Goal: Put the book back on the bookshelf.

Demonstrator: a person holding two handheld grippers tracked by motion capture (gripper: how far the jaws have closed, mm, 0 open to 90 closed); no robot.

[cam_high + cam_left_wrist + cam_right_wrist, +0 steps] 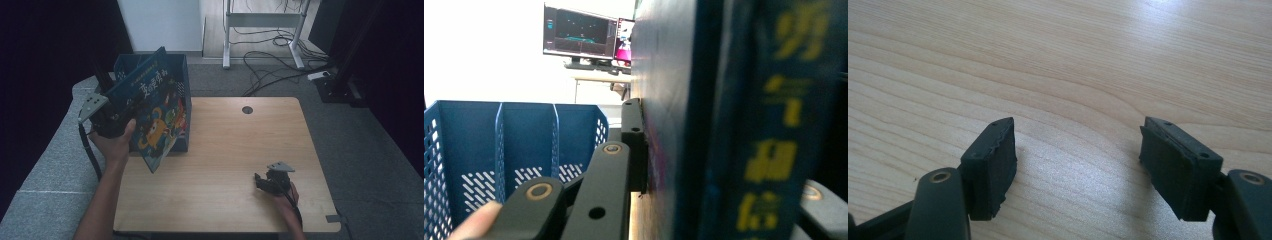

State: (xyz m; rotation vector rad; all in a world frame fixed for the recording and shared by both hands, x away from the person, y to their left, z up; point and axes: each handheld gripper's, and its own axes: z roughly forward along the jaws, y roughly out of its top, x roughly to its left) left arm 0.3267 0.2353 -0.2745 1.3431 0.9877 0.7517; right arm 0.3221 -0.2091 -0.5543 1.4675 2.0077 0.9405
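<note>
A picture book, dark blue with yellow lettering and a bright orange cartoon figure on its cover, hangs tilted at the table's left edge, its lower corner pointing down at the wood; in the left gripper view the book's spine stands close up, yellow characters running down it. Just behind the book sits a blue perforated file rack, divided into upright slots; the slots seen in the left gripper view hold nothing; whether the book's upper end is already inside a slot cannot be told. The left gripper, in the person's left hand, is clamped on the book's edge, one black jaw pressed flat against the cover. The right gripper rests low near the table's front right, well apart from the book; its jaws stand parted with bare wood between the pads.
</note>
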